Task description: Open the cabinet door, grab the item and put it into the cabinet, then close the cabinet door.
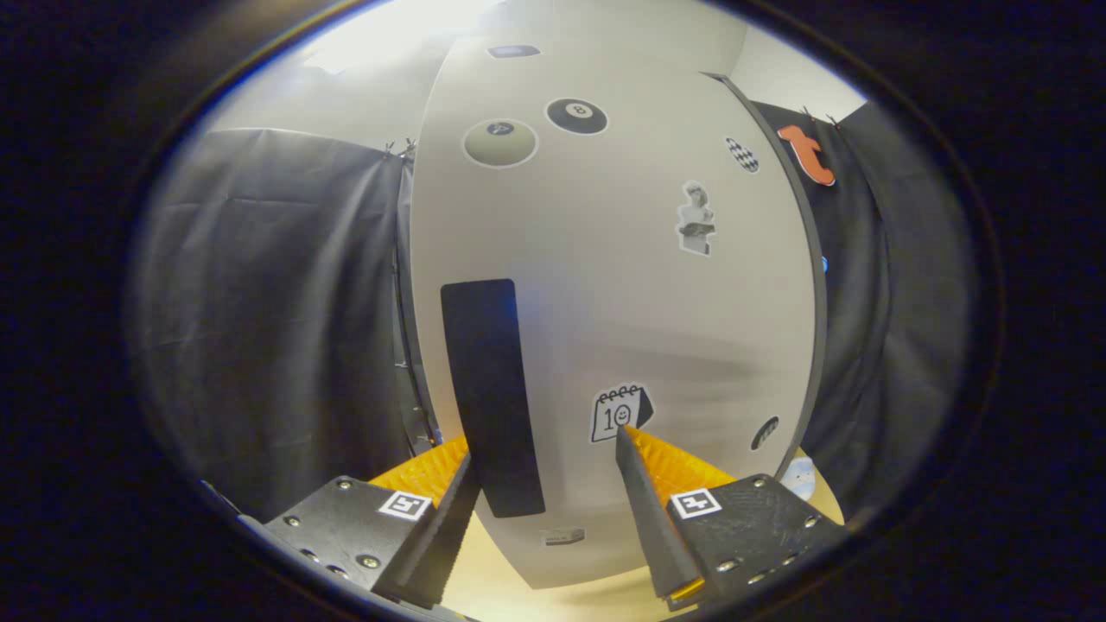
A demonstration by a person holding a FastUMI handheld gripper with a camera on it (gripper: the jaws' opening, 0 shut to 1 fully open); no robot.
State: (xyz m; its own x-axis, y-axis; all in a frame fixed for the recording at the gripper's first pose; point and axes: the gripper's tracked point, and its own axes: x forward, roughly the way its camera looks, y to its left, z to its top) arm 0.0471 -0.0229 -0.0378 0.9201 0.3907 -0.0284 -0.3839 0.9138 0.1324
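- The gripper (pixel 546 445) is spread wide with nothing held; its fingers point at the closed white cabinet door (pixel 605 285) just ahead.
- A tall black rectangular handle strip (pixel 491 393) on the door stands between the fingers, nearer the left one; whether they touch it cannot be told.
- A calendar sticker (pixel 619 411) sits at the right fingertip.
- Billiard-ball stickers, a pale one (pixel 500 142) and a black eight-ball (pixel 576 116), sit higher up.
- The cabinet stands on a light wooden tabletop (pixel 553 600).

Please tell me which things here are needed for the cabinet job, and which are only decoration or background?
Needed: cabinet door; its black handle, just ahead of the fingers; gripper, open.

Not needed: ball stickers, calendar sticker, black cloth.
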